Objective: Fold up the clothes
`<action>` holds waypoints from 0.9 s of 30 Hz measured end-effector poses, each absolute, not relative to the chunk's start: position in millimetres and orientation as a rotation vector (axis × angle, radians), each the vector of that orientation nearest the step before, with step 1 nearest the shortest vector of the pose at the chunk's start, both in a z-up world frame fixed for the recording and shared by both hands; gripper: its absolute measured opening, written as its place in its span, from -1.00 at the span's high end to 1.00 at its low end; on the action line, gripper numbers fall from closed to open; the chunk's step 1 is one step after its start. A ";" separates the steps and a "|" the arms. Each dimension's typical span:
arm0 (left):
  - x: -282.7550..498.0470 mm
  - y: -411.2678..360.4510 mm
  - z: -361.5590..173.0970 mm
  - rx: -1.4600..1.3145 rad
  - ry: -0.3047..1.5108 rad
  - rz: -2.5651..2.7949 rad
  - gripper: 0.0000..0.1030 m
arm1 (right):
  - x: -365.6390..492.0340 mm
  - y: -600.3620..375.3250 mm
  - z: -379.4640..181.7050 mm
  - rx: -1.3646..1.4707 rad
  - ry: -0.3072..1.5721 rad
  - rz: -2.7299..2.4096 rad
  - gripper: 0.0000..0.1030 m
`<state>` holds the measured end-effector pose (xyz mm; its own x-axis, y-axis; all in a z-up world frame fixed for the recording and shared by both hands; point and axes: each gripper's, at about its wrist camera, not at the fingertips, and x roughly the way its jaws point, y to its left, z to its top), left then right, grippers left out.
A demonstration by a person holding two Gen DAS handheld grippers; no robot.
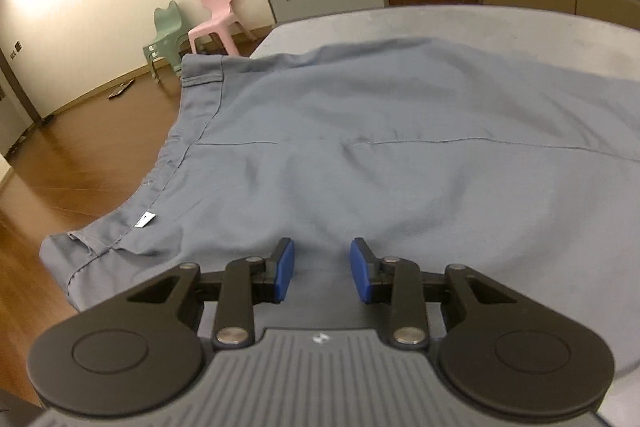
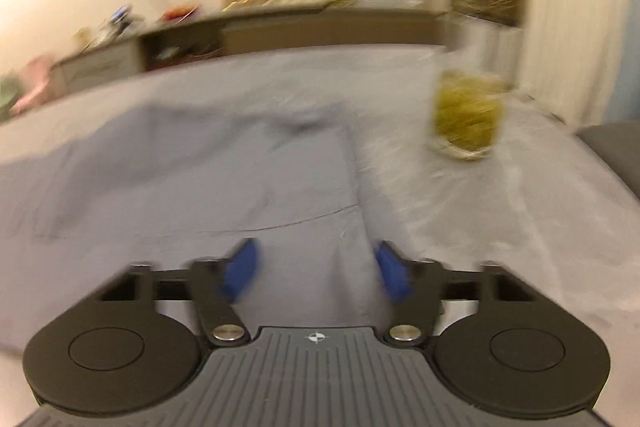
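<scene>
Both grippers hovering open over a spread blue-grey garment, fold not yet started.

Left gripper [image 1: 322,269] is sitting with jaws apart, blue pads [image 1: 285,269] holding nothing, poised just above the near edge of the garment [image 1: 380,131]. Right gripper [image 2: 316,273] is also gaping wide, empty, over the garment's right side edge [image 2: 352,187]; this view is blurring, so contact cannot be told. Garment is lying mostly flat on the grey table [image 1: 520,23], hemmed left end [image 1: 200,79] overhanging toward the wood floor. No fold showing yet, so all folding looks left to do. Glass jar [image 2: 466,111] is standing beyond the right edge.
</scene>
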<state>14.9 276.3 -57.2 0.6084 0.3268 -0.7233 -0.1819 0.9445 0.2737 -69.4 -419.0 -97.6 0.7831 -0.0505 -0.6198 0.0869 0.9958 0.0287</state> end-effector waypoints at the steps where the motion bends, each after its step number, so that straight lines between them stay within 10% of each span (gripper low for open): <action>1: 17.7 275.2 -58.2 0.188 0.874 0.305 0.39 | -63.3 -415.9 -92.4 0.034 0.672 -0.053 0.45; 4: 23.9 269.3 -54.9 0.198 0.846 0.332 0.37 | -56.8 -416.4 -75.1 -0.012 0.638 -0.059 0.83; 20: 27.3 275.7 -42.7 0.045 0.827 0.256 0.32 | -19.4 -441.1 -71.6 -0.034 0.617 -0.195 0.79; 23: 23.2 277.9 -32.7 -0.034 0.809 0.232 0.34 | -16.4 -452.7 -78.2 -0.042 0.626 -0.240 0.55; 27: 11.6 264.7 -2.8 -0.259 0.772 0.147 0.33 | -30.6 -474.9 -79.1 0.105 0.607 -0.243 -0.68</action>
